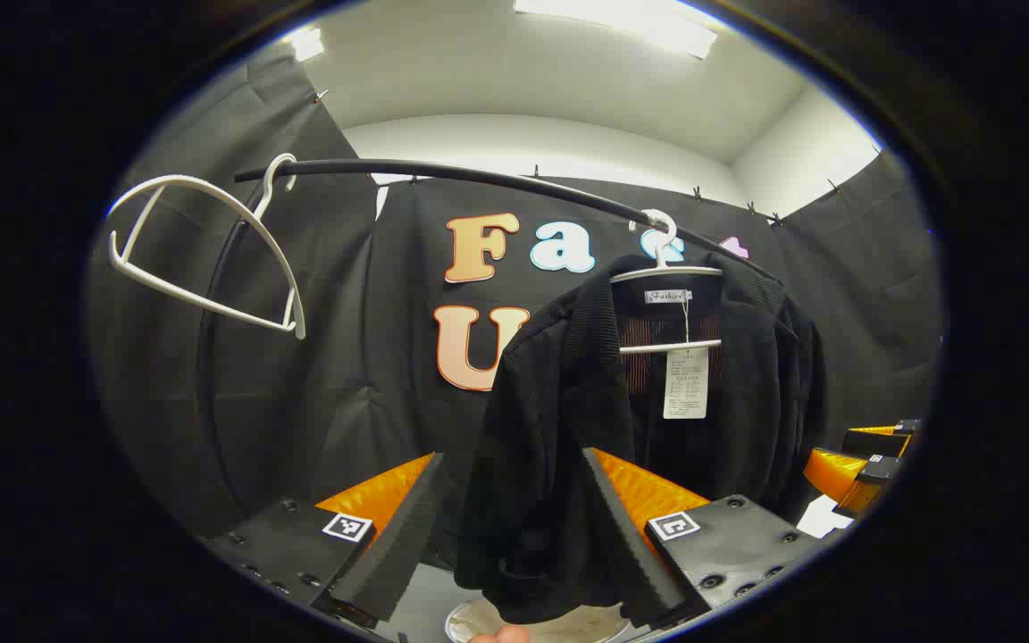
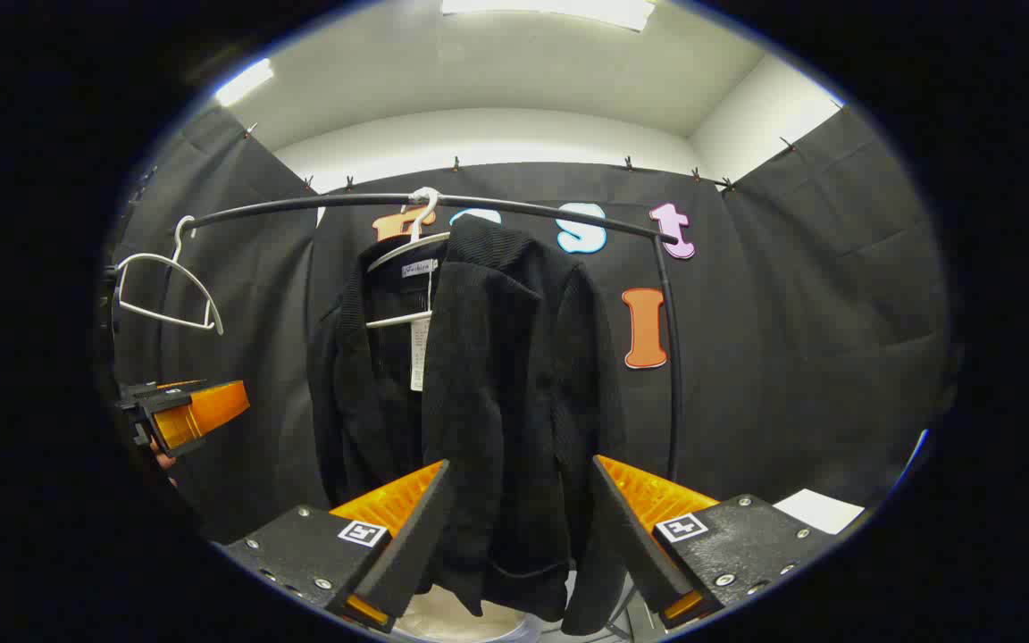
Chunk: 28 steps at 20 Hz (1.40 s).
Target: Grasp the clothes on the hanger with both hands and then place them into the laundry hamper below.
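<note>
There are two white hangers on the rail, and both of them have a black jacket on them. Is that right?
Not quite. There are two white hangers on the rail, but only one holds the black jacket. The other hanger, off to the side, is bare. The left gripper view shows this clearly, and the right gripper view shows the same bare hanger beside the jacket.

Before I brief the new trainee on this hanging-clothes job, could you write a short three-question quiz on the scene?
1. True or false: the black jacket hangs on a white hanger on the rail.
2. The spare hanger on the rail is: A) bare B) holding a shirt.
3. Fill in: both the left gripper and right gripper are ____.

Key: 1 true; 2 A; 3 open.
</note>
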Each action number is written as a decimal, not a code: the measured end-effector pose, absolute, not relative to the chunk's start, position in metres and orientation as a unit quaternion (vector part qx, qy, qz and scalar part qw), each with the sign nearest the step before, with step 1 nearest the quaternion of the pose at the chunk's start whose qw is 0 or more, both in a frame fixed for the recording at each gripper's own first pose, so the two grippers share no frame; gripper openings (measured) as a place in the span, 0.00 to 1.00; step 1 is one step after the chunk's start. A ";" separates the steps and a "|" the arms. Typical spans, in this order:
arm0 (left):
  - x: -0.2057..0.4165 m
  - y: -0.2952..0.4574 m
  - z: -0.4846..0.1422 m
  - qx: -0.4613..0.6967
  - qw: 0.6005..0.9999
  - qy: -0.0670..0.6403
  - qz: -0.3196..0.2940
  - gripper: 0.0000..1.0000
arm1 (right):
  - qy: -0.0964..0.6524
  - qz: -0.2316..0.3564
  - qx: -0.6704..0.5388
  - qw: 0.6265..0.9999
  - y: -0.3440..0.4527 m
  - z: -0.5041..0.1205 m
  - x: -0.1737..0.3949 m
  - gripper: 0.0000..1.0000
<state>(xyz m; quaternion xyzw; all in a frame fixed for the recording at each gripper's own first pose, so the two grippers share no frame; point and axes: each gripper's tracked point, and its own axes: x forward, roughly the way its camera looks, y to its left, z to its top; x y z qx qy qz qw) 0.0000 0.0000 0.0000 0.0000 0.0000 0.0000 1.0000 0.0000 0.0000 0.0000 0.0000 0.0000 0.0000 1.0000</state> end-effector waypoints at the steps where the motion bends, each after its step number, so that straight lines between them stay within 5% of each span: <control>1: 0.000 0.000 0.000 0.000 1.000 0.000 0.000 1.00 | -0.001 0.000 0.000 1.000 0.000 0.001 0.000 0.94; 28: -0.022 0.019 -0.003 0.000 1.000 0.011 0.015 0.98 | 0.012 0.031 -0.012 0.999 0.026 -0.011 -0.012 0.94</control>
